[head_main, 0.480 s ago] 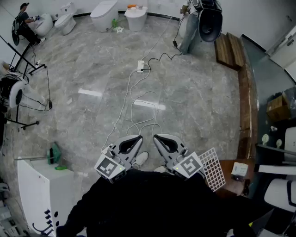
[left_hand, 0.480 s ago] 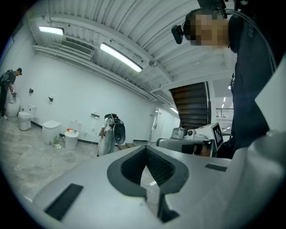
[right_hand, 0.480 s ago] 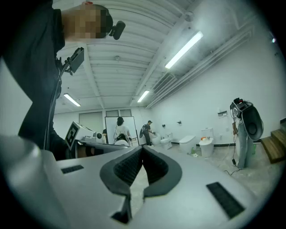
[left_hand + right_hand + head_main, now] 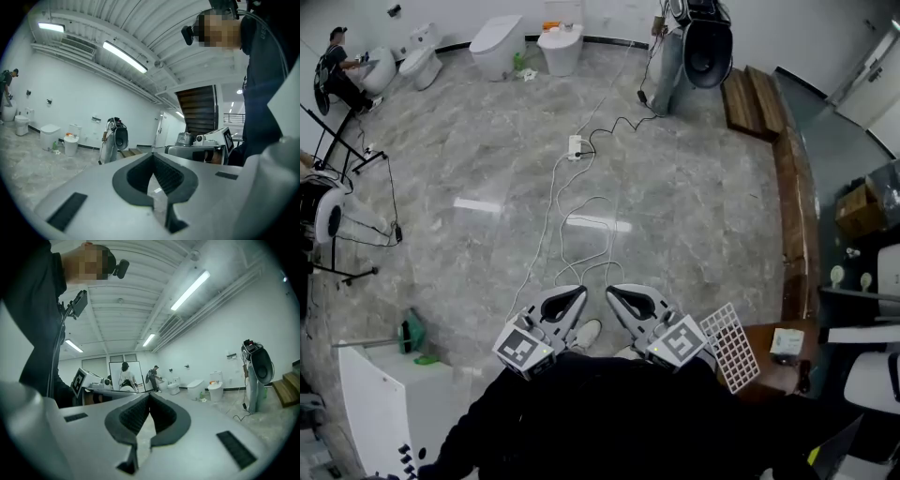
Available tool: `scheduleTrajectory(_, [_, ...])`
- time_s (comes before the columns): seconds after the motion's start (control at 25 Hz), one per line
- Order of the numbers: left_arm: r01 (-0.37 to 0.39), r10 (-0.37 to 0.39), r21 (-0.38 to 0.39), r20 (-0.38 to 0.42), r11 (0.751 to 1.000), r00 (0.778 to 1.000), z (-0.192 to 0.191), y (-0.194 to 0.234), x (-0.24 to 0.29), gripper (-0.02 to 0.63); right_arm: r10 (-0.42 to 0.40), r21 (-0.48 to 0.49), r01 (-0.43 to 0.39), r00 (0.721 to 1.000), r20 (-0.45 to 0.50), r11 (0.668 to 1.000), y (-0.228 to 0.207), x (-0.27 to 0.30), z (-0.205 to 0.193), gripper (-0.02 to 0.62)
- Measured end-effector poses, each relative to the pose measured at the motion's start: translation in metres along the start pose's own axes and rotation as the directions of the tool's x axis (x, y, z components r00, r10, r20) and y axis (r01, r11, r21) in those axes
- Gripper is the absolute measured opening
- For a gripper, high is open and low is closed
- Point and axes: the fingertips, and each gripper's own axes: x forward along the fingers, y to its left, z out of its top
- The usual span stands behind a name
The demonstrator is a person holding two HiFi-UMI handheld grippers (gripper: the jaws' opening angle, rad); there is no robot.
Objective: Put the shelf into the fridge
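While shelf (image 4: 731,345) seemingly leans, hand-held grippers (image 4: 577,293) (image 4: 613,292) closed

— Where do we find the shelf (image 4: 732,345)?

— At about four o'clock in the head view. We see a white wire grid of small squares, flat and roughly rectangular, with one corner turned toward twelve o'clock. It sits tilted at the edge of the brown table (image 4: 764,375). We cannot tell whether it lies on the top or leans against the side.

— And the fridge (image 4: 380,398)?

— At about eight o'clock, well apart from the shelf. It is a low white box standing on the floor (image 4: 675,206), and we look down on its top and one plain white side. We cannot tell whether its door is open. The shelf is not yet in it.
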Motion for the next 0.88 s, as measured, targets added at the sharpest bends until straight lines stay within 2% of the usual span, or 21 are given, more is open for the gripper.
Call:
scheduleTrajectory(0.24, [0.067, -0.067, 0.015, -0.014, 0.998, 0.998, 0.002, -0.004, 0.014, 0.006, -0.062, -0.03, 0.062, 0.998, -0.002, 0.998, -0.005, -0.008, 0.001, 0.008])
scheduleTrajectory(0.36, [0.126, -0.125, 0.013, -0.031, 0.992, 0.992, 0.0, -0.006, 0.025, 0.006, -0.137, -0.024, 0.138, 0.99, 0.028, 0.99, -0.016, -0.015, 0.004, 0.008])
scheduleTrajectory(0.52, [0.237, -0.236, 0.018, -0.049, 0.971, 0.97, 0.0, -0.017, 0.047, 0.006, -0.252, -0.025, 0.253, 0.967, 0.044, 0.967, -0.032, -0.031, 0.005, 0.007])
scheduleTrajectory(0.64, [0.327, -0.324, 0.017, -0.097, 0.945, 0.941, -0.007, -0.029, 0.063, 0.006, -0.34, -0.013, 0.342, 0.939, 0.058, 0.94, -0.042, -0.048, 0.005, 0.006])
scheduleTrajectory(0.76, [0.431, -0.427, 0.008, -0.127, 0.902, 0.895, -0.012, -0.045, 0.082, 0.006, -0.424, 0.009, 0.424, 0.904, 0.054, 0.906, -0.046, -0.068, 0.001, 0.008])
scheduleTrajectory(0.88, [0.521, -0.516, -0.007, -0.15, 0.854, 0.843, -0.017, -0.066, 0.1, 0.006, -0.529, 0.026, 0.528, 0.847, 0.059, 0.849, -0.054, -0.091, 0.004, 0.008])
